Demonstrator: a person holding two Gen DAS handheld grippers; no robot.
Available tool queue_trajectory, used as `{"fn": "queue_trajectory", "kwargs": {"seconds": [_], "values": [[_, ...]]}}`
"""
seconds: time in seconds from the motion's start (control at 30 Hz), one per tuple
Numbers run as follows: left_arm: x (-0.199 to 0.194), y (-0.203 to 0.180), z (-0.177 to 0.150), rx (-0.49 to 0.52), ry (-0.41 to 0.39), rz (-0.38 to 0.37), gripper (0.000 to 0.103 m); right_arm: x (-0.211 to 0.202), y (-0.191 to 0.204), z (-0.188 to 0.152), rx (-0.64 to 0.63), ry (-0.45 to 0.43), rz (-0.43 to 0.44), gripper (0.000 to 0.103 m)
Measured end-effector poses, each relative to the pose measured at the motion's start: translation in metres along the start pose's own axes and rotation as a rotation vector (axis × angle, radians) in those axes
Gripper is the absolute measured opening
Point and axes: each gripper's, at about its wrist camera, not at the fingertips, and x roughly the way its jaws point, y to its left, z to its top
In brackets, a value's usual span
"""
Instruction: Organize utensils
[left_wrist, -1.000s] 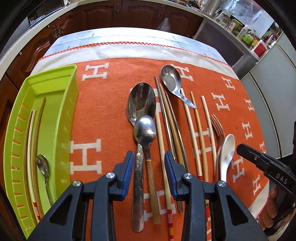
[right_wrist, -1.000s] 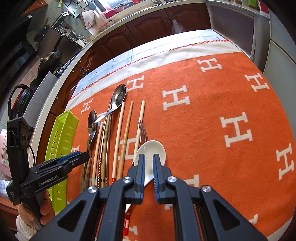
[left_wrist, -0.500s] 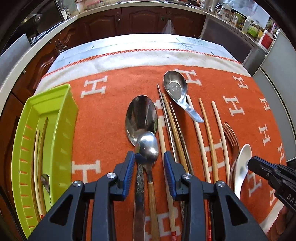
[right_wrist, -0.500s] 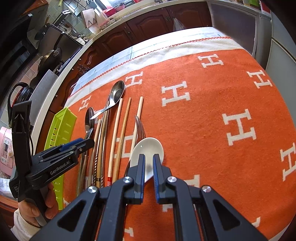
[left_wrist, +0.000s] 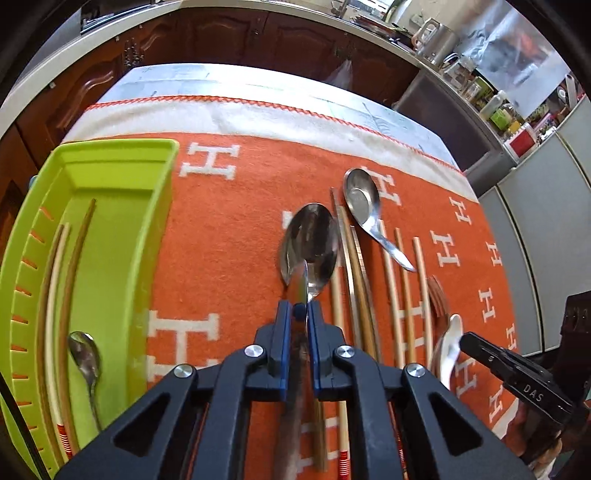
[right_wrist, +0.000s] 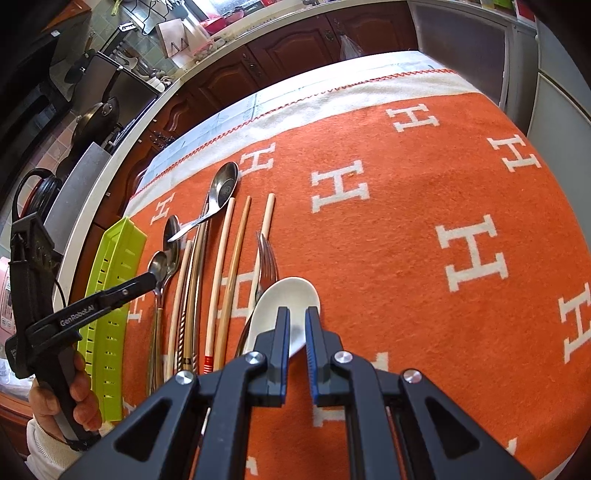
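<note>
1. We are closing our left hand-held gripper (left_wrist: 299, 316) on the small spoon (left_wrist: 300, 286), its neck between the jaws, bowl lying over the large spoon (left_wrist: 312, 247).
2. Its handle is running back under our hand-held gripper (long axis in line with the fingers).
3. The green tray (left_wrist: 155, 221) is sitting well to the left, lengthwise parallel to the spoon, so we are judging a sideways carry without turning.
4. Our right hand-held gripper (right_wrist: 297, 325) is hovering nearly shut and empty over the white spoon (right_wrist: 284, 299), farther from the tray.
</note>
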Motion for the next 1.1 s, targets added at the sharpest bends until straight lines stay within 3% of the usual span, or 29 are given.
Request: {"fn": "queue_trajectory", "kwargs": {"seconds": [0.27, 0.57, 0.73, 0.93, 1.1], "values": [[0.009, 0.012, -0.001, -0.047, 0.03, 0.001, 0.006, -0.001, 0.001, -0.001, -0.015, -0.003, -0.02, 0.008], [0.012, 0.008, -0.001, -0.041, 0.033, -0.011, 0.007, 0.0, -0.005, 0.0, 0.029, -0.009, 0.013, 0.009], [0.014, 0.001, 0.0, -0.027, 0.026, -0.001, 0.007, -0.006, -0.007, -0.001, 0.043, -0.036, 0.009, 0.028], [0.016, -0.003, 0.0, -0.021, -0.004, 0.008, 0.007, -0.002, -0.012, -0.001, 0.056, -0.028, 0.009, 0.028], [0.016, 0.003, -0.002, -0.054, -0.025, -0.033, 0.003, 0.004, -0.007, -0.002, 0.038, -0.058, 0.002, 0.028]]}}
